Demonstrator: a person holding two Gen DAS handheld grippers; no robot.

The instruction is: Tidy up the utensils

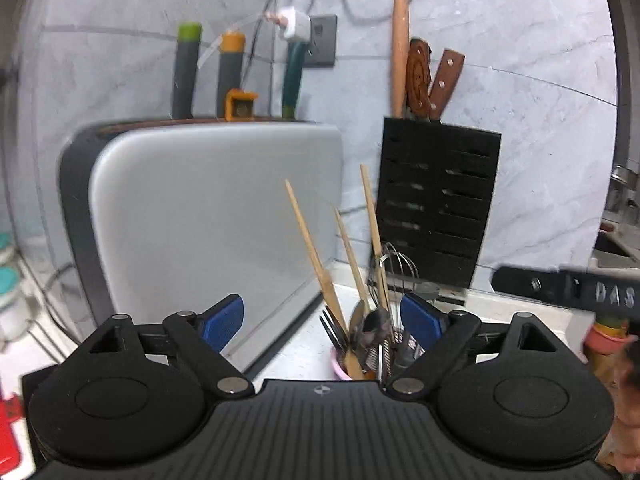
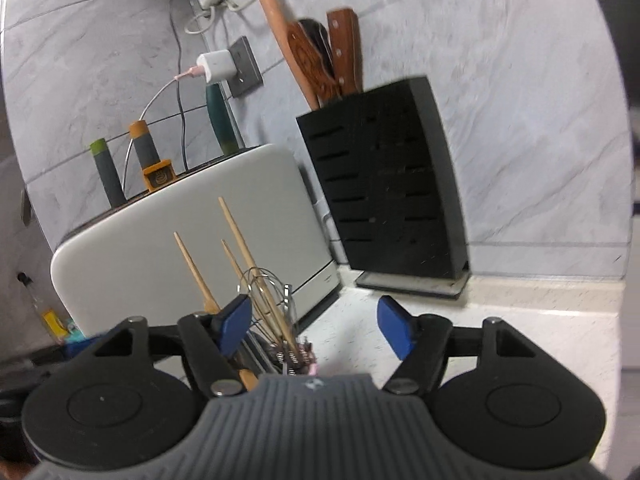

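Utensils crowd one pink cup (image 1: 338,368) on the white counter (image 2: 500,332), in front of the grey appliance (image 1: 216,216), black knife block (image 1: 436,204) behind and to the cup's right. Contents: wooden sticks (image 1: 308,240), whisk (image 2: 266,292), fork (image 1: 334,330), spoon (image 1: 372,324).

Left gripper (image 1: 322,322): jaws wide apart, nothing held, hovering above the cup. Right gripper (image 2: 316,328): likewise wide and empty, its left pad beside the whisk.

Judgement: sticks light, stiff, easy to pinch mid-shaft. Whisk wires springy, so take its handle. Metal pieces slick; cup may tip when pulling.
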